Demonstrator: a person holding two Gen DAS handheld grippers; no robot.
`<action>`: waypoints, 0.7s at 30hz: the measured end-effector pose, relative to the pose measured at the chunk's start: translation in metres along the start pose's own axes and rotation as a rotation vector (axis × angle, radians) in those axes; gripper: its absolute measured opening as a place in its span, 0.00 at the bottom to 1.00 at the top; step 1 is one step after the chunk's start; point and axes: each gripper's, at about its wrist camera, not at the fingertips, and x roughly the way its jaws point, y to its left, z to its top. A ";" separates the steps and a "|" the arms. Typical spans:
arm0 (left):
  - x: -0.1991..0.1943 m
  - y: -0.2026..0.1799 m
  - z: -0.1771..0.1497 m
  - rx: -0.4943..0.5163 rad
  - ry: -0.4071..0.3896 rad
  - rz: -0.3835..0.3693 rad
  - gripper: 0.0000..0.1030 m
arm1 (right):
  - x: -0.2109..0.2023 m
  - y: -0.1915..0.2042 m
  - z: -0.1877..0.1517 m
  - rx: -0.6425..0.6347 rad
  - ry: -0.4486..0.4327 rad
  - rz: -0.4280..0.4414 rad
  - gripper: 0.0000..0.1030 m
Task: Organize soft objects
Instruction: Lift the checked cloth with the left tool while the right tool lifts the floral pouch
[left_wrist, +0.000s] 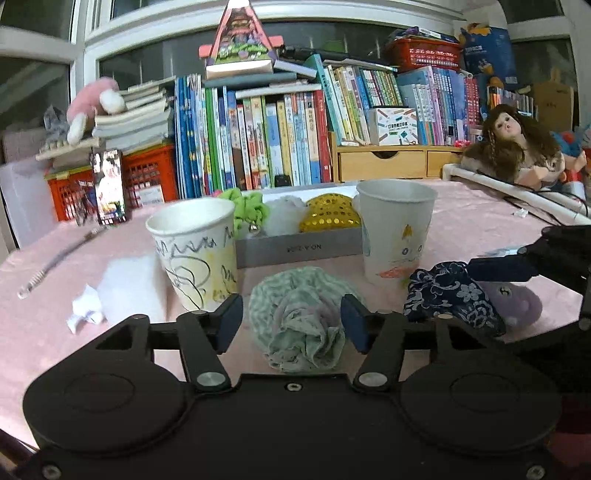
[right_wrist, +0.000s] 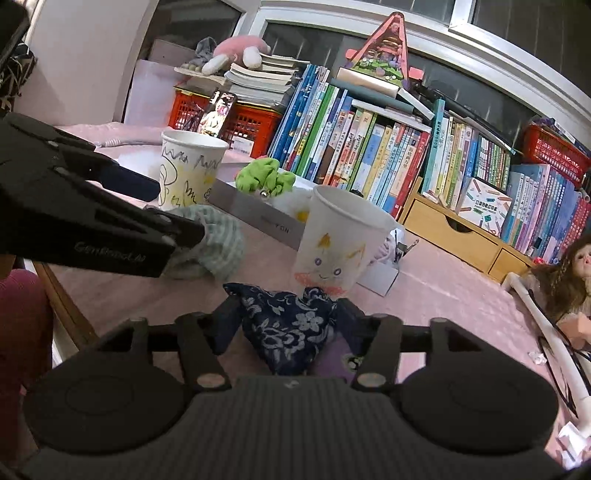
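Two paper cups are standing on the pink tablecloth — a scribbled cup and a cat-face cup. Three soft pieces are sitting in the grey box behind them. The left gripper is gaping wide around one green scrunchie; the right gripper is closing on one navy floral scrunchie near the front edge.

grey box: short print on its front side, looks like "NO", rest unclear | left tongs: embossed brand on the arm, roughly "GenRoboAI", blurred | book spines: unreadable
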 end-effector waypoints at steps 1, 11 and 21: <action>0.003 0.001 0.000 -0.007 0.008 -0.005 0.57 | -0.001 0.000 0.000 0.005 0.001 0.001 0.71; 0.027 0.008 0.002 -0.083 0.087 -0.086 0.66 | 0.008 -0.002 -0.002 -0.028 0.053 0.018 0.79; 0.042 0.017 0.008 -0.167 0.130 -0.122 0.49 | 0.030 -0.005 0.005 -0.023 0.098 0.079 0.74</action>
